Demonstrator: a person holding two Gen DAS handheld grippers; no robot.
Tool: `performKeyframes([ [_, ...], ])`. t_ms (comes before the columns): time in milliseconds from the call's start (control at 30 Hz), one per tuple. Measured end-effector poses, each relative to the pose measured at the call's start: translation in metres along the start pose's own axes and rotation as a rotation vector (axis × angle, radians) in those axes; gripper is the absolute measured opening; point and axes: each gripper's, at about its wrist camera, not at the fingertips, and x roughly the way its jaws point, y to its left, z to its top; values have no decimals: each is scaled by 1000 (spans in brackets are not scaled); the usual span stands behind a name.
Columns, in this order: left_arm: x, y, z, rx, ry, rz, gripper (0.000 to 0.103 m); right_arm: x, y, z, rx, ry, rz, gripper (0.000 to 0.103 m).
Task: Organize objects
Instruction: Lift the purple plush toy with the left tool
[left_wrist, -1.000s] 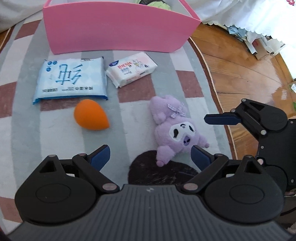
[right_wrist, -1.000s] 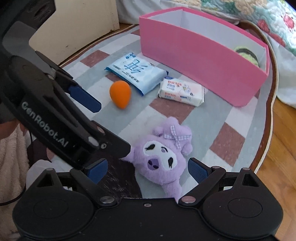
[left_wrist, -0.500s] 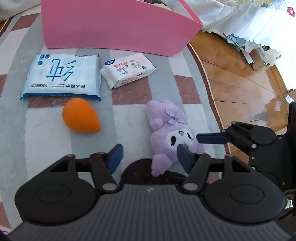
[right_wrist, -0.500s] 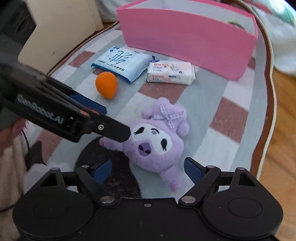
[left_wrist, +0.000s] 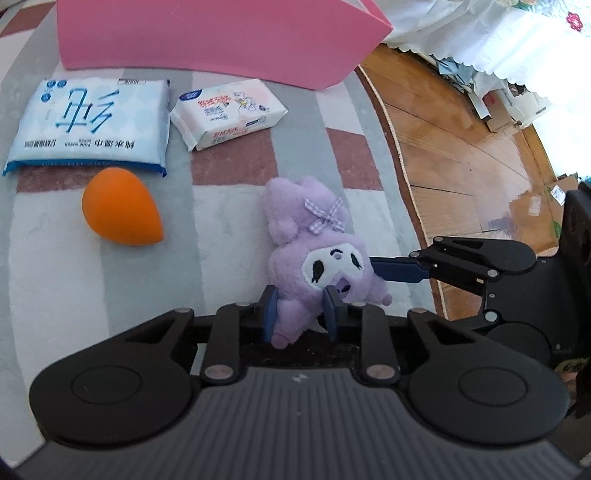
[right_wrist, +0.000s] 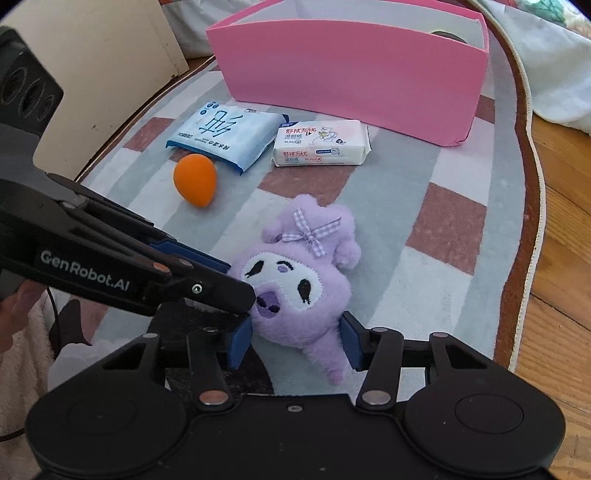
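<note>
A purple plush toy (left_wrist: 314, 236) with a checked bow lies face up on the striped rug (left_wrist: 229, 229). My left gripper (left_wrist: 300, 314) is shut on the toy's lower limb, its blue pads pressed in from both sides. In the right wrist view my right gripper (right_wrist: 295, 339) is closing on the plush toy (right_wrist: 295, 273), with its body between the jaws and both pads touching its sides. The left gripper (right_wrist: 231, 277) reaches in from the left against the toy's face. One of the right gripper's fingers (left_wrist: 399, 269) rests against the toy's head.
A pink box (right_wrist: 351, 70) stands at the rug's far side with a dark item inside. In front of it lie a blue wipes pack (right_wrist: 225, 136), a white-pink tissue pack (right_wrist: 321, 144) and an orange egg-shaped sponge (right_wrist: 195, 177). Wooden floor (right_wrist: 554, 295) borders the rug on the right.
Both grippers have sunk toward the plush toy and their jaws have drawn in from wide open. The left one has taken hold of the toy's limb; the right one has closed around its body.
</note>
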Motion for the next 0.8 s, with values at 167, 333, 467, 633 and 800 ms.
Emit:
performKeyframes([
  [167, 2, 3, 1, -12, -2, 7, 29, 2, 2, 0, -1, -2, -9, 55],
  [333, 4, 10, 1, -67, -1, -47, 27, 0, 12, 1, -46, -14, -44, 55],
  [467, 6, 8, 0, -65, -9, -54, 27, 2, 9, -1, -37, -21, -36, 55],
  [633, 10, 10, 0, -78, -9, -51, 32, 5, 8, -3, -28, -23, -32, 55],
  [800, 9, 7, 0, -75, -26, -44, 32, 3, 11, -2, -30, -28, -36, 55],
])
